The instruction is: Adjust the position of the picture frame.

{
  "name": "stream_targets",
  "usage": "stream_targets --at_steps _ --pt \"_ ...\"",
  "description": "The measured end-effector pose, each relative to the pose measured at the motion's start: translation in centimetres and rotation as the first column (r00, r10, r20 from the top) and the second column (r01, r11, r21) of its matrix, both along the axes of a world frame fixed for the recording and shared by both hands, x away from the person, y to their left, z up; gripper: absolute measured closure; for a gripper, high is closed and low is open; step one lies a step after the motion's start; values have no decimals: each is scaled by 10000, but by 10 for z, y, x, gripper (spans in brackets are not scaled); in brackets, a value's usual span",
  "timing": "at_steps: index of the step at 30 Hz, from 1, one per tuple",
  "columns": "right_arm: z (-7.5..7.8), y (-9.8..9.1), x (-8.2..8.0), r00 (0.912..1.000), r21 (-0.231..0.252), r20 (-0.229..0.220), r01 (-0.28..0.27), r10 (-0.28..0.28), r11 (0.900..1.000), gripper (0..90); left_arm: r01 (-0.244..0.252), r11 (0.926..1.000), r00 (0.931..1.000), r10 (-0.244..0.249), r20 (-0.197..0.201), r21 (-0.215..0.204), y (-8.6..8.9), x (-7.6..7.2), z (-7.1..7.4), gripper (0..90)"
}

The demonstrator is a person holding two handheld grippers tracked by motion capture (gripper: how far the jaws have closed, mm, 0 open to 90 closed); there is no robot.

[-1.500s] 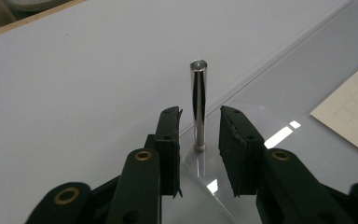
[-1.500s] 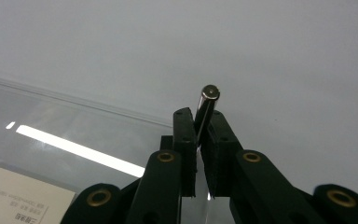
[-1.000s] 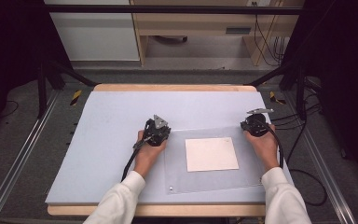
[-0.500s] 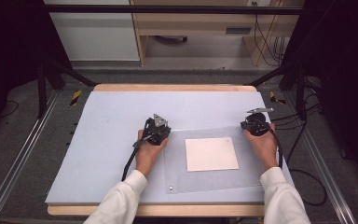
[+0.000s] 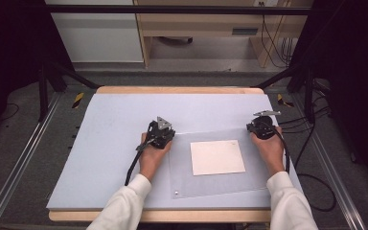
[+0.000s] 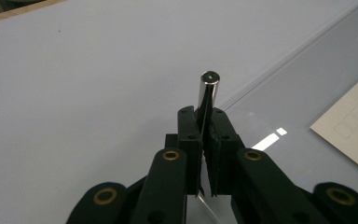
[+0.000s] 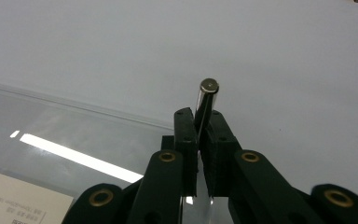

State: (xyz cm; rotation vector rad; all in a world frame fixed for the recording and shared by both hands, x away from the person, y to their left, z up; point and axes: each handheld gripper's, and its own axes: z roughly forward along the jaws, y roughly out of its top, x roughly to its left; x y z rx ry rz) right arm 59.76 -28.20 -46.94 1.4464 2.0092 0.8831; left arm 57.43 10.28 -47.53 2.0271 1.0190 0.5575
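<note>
A clear plastic sheet (image 5: 220,184) lies on the pale blue mat (image 5: 115,124) and covers a white card (image 5: 217,156). My left gripper (image 5: 164,128) rests at the sheet's far left corner. In the left gripper view its jaws (image 6: 204,116) are shut on a short shiny metal pin (image 6: 209,91), with the sheet (image 6: 307,93) and the card (image 6: 354,130) to the right. My right gripper (image 5: 262,127) sits at the sheet's far right corner. Its jaws (image 7: 199,116) are likewise shut on a metal pin (image 7: 207,93), with the sheet (image 7: 74,130) and the card (image 7: 18,200) to the left.
The mat lies on a wooden tabletop (image 5: 177,89) framed by metal rails (image 5: 19,163). Cables (image 5: 316,187) trail off the right side. Small yellow-and-black items lie beyond the far corners (image 5: 78,99) (image 5: 281,99). A cabinet (image 5: 96,33) stands behind the table.
</note>
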Motion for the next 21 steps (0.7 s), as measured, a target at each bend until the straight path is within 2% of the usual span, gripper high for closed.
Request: stream_targets --at_steps 5,10,11,15,17,21 --pt "2 0 0 9999 -15 58 -94 94 10000 858 120 9999 9997 -120 -218 -17 2 1 3 851" --pt "10 2 -2 9995 -104 -91 -313 312 9995 859 222 9997 9996 -219 -188 142 7 -1 12 852" --pt "16 4 -4 9987 -110 -254 -445 442 9989 859 232 9994 9996 -228 -163 255 11 -1 18 852" --pt "30 14 -5 9975 -301 -321 -637 628 9975 859 209 9989 9998 -208 -39 418 16 -4 28 851" --pt "36 17 -6 9969 -338 -343 -716 704 9969 858 242 9975 9997 -244 24 667 22 -9 38 850" --pt "51 28 -8 9952 -437 -497 -869 847 9953 858 306 9955 9995 -313 55 896 32 -14 52 846"
